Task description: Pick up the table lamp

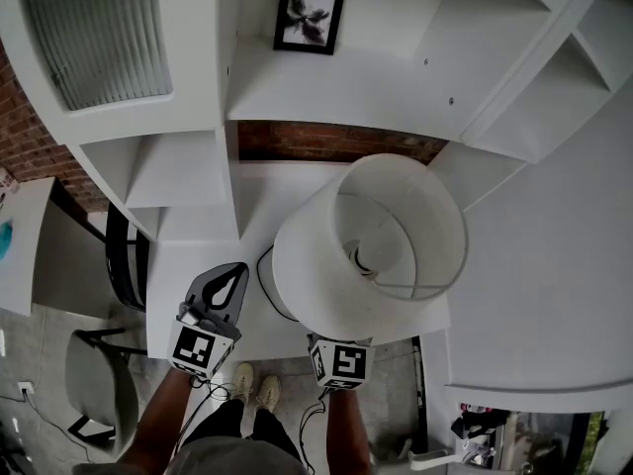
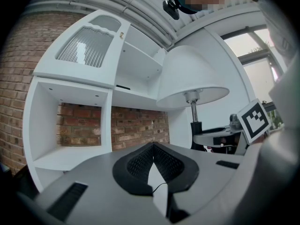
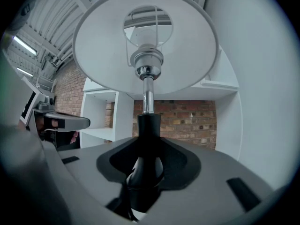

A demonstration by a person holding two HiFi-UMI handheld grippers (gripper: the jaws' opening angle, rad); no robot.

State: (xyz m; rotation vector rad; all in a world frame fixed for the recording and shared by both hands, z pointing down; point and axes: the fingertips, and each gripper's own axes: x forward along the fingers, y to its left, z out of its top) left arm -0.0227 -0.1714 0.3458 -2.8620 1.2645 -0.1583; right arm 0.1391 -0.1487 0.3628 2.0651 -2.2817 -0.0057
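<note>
Two grippers are in play, but only one is doing any work. The right gripper is clamped on the table lamp. Its jaws are pressed in from both sides on the black stem, just under the chrome rod. That's a sensible spot to grab: the stem is narrow enough to fit between the pads, and nothing gets crushed the way the shade would. The gripper is held level, so the lamp stands upright, with the shade spread out above the jaws.

The left gripper is closed with nothing in it, its pads meeting at the tip. It's parked just to the left of the lamp, probably as a spare in case the top-heavy thing starts to lean.

The lamp itself is seen over the white desk, in front of the white shelving and the brick wall. A dark cord is looped beside it on the desk. Whether the base has left the surface can't be made out, since it's hidden under the shade from above. The cord could snag if the lamp gets carried far.
</note>
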